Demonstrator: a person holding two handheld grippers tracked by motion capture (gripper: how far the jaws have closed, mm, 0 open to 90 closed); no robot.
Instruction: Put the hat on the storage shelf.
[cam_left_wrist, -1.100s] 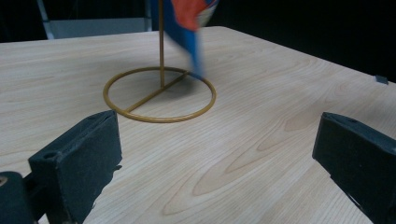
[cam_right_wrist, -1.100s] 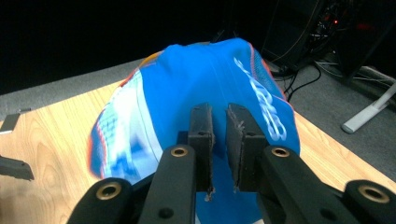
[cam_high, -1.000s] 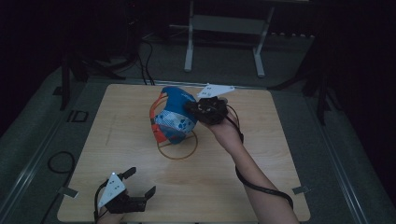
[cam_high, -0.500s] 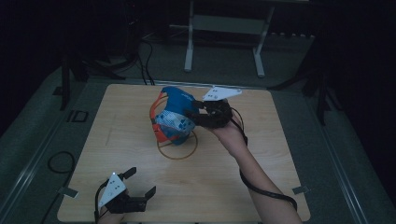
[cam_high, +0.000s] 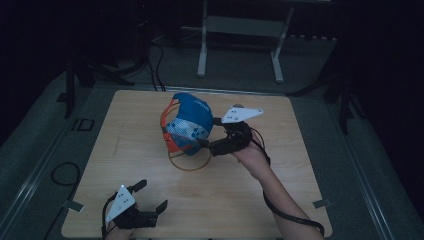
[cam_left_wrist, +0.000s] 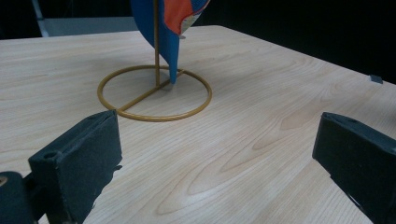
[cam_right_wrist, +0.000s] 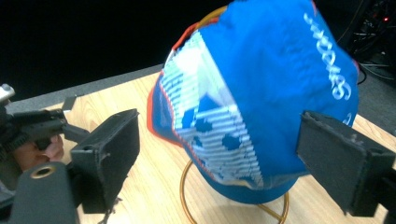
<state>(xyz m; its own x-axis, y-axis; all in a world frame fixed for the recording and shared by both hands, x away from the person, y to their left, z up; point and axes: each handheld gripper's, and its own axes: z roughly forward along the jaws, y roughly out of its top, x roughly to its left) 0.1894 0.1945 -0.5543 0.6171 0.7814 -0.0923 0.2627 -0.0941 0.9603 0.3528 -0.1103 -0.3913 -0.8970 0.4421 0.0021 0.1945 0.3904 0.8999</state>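
At centre frame, my right gripper (cam_high: 206, 136) spreads its jaws wide beside the blue cap (cam_high: 187, 122) hung on its wire stand (cam_high: 190, 162), seemingly lining up a grasp, while my left gripper (cam_high: 150, 197) waits open, lower left.

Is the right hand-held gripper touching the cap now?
Apart. In the right gripper view, the right hand-held gripper has both jaws open, one on each side of the cap, with wood and dark background visible between each jaw and the fabric.
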